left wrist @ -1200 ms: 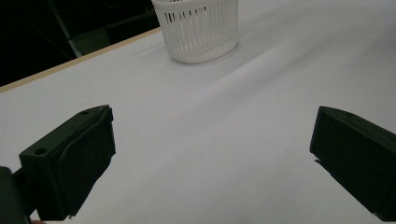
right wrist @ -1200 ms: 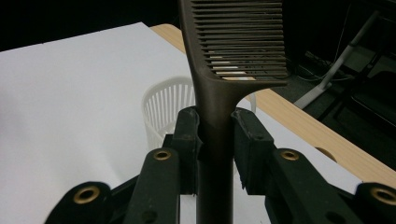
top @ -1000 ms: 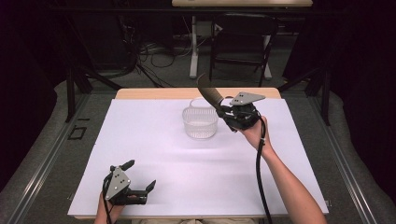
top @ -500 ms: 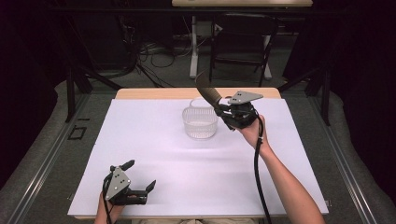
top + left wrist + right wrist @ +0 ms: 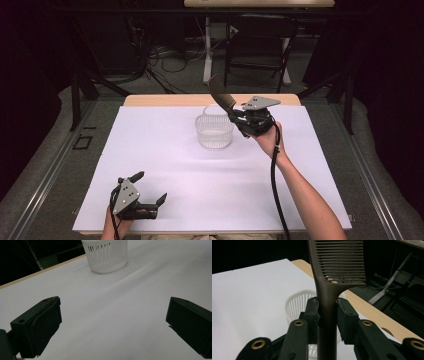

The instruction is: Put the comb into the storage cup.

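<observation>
My right gripper (image 5: 235, 114) is shut on the handle of a dark brown comb (image 5: 220, 95), held up above the far rim of a white slatted basket (image 5: 214, 131). In the right gripper view the comb (image 5: 329, 290) stands upright between the jaws, its teeth at the top, with the basket (image 5: 298, 305) below and behind. My left gripper (image 5: 149, 189) rests near the table's front left edge, open with nothing between its jaws. The left gripper view looks across the white table cover to the basket (image 5: 106, 255) far ahead.
A white sheet (image 5: 165, 165) covers the table, with a wooden strip (image 5: 165, 100) bare along the far edge. Beyond the table stand a chair (image 5: 260, 50), table legs and cables on a dark floor.
The right gripper with the comb has held nearly still, shifting very slightly. The left gripper has not moved.
</observation>
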### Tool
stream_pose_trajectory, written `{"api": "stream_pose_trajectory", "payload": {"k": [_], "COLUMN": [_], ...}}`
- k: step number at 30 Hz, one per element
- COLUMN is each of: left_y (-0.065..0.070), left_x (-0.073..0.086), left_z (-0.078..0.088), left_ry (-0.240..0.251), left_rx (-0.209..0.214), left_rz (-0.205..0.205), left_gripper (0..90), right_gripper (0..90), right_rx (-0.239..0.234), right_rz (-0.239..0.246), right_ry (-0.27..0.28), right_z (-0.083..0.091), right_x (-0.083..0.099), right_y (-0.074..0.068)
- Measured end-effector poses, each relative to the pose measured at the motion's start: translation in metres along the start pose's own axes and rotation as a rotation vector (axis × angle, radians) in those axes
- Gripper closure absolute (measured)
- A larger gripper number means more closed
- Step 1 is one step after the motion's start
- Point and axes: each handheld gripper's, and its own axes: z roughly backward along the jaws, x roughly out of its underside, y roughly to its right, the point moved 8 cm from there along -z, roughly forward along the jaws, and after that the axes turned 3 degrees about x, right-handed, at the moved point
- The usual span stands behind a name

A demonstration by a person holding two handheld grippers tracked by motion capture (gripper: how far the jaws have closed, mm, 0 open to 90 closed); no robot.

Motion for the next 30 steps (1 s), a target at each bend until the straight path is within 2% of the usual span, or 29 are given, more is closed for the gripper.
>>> {"api": "stream_pose_trajectory", "payload": {"k": [14, 30], "left_y": [0.0, 0.0], "left_x": [0.0, 0.001], "left_z": [-0.001, -0.001], "left_ry": [-0.002, -0.004], "left_rx": [-0.001, 0.003], "left_rz": [0.001, -0.001], "left_gripper": [0.2, 0.2], "right_gripper": [72.4, 72.4], "right_rx": [0.011, 0.018], "right_rz": [-0.008, 0.009], "right_ry": [0.017, 0.053], "right_z": [-0.006, -0.012], "right_x": [-0.003, -0.013], "right_y": [0.002, 0.002]}}
